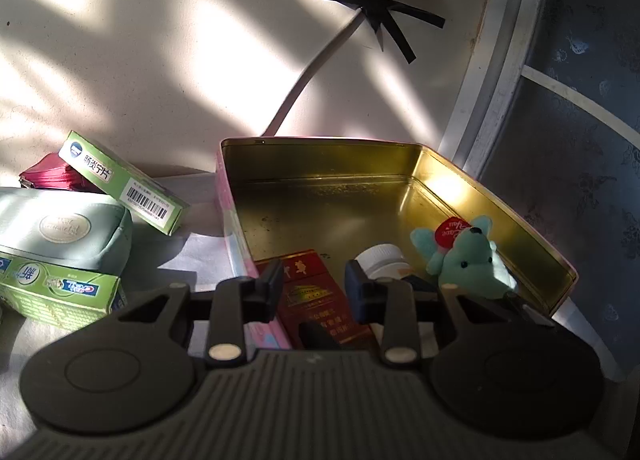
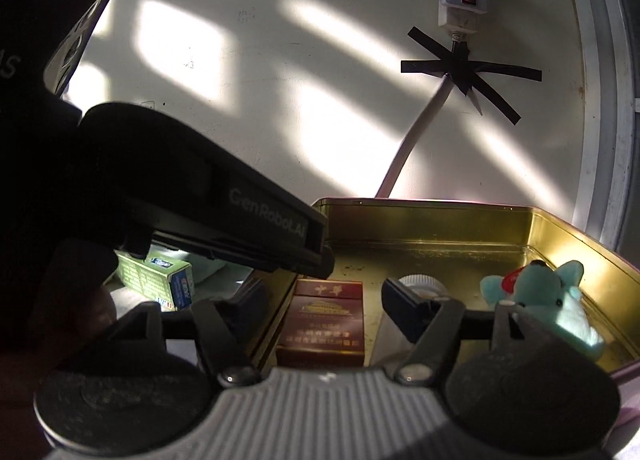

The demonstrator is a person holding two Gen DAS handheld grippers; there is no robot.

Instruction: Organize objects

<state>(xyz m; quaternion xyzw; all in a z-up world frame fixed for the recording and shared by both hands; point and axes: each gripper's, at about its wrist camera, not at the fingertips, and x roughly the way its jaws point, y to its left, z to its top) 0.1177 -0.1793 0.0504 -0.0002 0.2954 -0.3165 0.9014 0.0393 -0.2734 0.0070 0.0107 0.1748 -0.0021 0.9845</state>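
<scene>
Tin (image 1: 520, 216) holds three items

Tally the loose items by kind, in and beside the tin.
Boxes: 3 — red box, green box, toothpaste box
Pouches: 2 — mint pouch, red pouch
Bottles: 1 — white-capped bottle
Plush toys: 1 — teal bear
Total: 7

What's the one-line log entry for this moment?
left gripper: open, empty, over red box | right gripper: open, empty | tin: red box, bottle, plush | outside: pouch, green boxes
</scene>
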